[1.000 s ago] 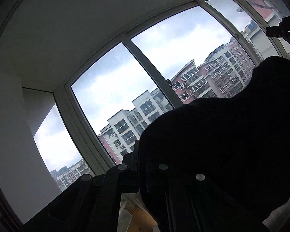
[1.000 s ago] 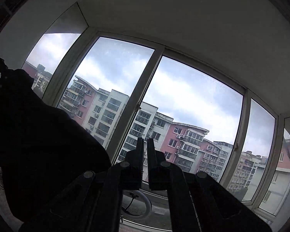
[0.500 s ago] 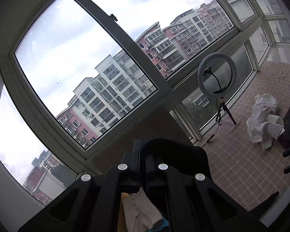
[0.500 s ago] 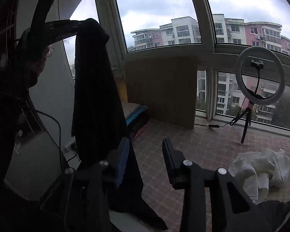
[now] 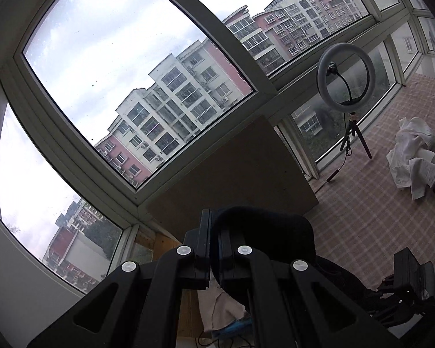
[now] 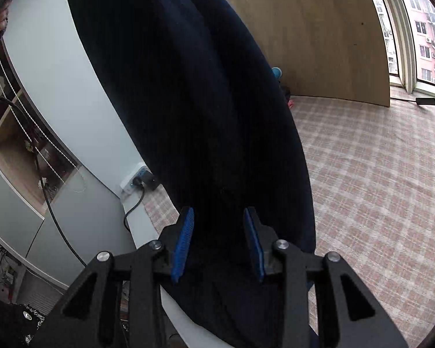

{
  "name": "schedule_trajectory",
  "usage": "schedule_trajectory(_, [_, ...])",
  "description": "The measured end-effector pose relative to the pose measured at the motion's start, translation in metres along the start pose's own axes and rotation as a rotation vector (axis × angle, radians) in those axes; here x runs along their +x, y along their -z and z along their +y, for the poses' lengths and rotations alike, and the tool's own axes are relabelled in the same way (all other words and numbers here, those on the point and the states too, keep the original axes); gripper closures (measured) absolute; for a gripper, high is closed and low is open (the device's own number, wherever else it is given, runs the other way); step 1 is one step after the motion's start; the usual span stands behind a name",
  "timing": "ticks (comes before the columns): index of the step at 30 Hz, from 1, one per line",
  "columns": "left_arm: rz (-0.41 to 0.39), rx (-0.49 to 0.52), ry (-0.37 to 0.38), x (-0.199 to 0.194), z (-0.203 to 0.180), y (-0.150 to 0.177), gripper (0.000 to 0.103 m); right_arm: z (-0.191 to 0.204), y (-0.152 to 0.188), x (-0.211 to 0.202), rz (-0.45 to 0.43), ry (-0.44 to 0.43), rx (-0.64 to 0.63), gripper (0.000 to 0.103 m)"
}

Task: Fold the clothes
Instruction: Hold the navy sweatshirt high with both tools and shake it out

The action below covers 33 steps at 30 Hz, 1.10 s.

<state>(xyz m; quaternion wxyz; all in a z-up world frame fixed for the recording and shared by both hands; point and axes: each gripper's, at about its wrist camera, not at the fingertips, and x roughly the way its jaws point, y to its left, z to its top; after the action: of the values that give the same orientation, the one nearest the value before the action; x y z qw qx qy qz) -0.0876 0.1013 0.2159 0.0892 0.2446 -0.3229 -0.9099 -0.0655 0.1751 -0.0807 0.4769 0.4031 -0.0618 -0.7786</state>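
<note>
A: Which step was in hand?
B: The dark garment (image 6: 194, 92) was held hanging over the checked floor (image 6: 377, 174), pinched at its top by the left gripper (image 5: 214, 249).
A: And the right gripper (image 6: 219, 240)?
B: Its jaws were spread around the lower cloth, not pressing. A lower grip was probably needed next.

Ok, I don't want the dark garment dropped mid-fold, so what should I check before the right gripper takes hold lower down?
1. Left gripper shut on dark garment: ok.
2. Garment hangs between the right gripper blue pads: ok.
3. Right pads pressing the cloth: not ok, jaws apart.
4. Garment's lower edge visible: cannot tell.
5. Checked mat bare beside the garment: ok.
6. White clothes pile lies away from the garment: ok.
</note>
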Motion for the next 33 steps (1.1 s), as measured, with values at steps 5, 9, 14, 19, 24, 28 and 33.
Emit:
schedule_trajectory(5, [0.005,0.001,-0.001,-0.004,0.003,0.004,0.1,0.009,-0.006,0.04,0.022,0.055,-0.016,0.056])
schedule_trajectory(9, [0.012,-0.017,-0.004,-0.008,0.01,0.01,0.1,0.002,-0.006,0.055,0.054,-0.006,0.054,0.101])
schedule_trajectory(14, [0.001,-0.067,-0.025,-0.023,0.034,0.027,0.1,0.016,-0.011,-0.056,-0.086,0.057,-0.018,0.102])
schedule_trajectory(19, [-0.046,-0.129,-0.038,-0.052,0.055,0.033,0.1,0.051,-0.04,-0.221,-0.27,0.29,-0.17,0.102])
schedule_trajectory(24, [-0.126,-0.137,-0.063,-0.096,0.06,0.021,0.1,0.098,-0.077,-0.372,-0.461,0.601,-0.272,0.102])
schedule_trajectory(28, [-0.213,-0.16,-0.083,-0.142,0.068,0.006,0.1,0.152,-0.089,-0.457,-0.593,0.77,-0.341,0.102])
schedule_trajectory(33, [-0.261,-0.157,-0.113,-0.183,0.076,-0.009,0.1,0.211,-0.087,-0.522,-0.728,0.877,-0.42,0.102])
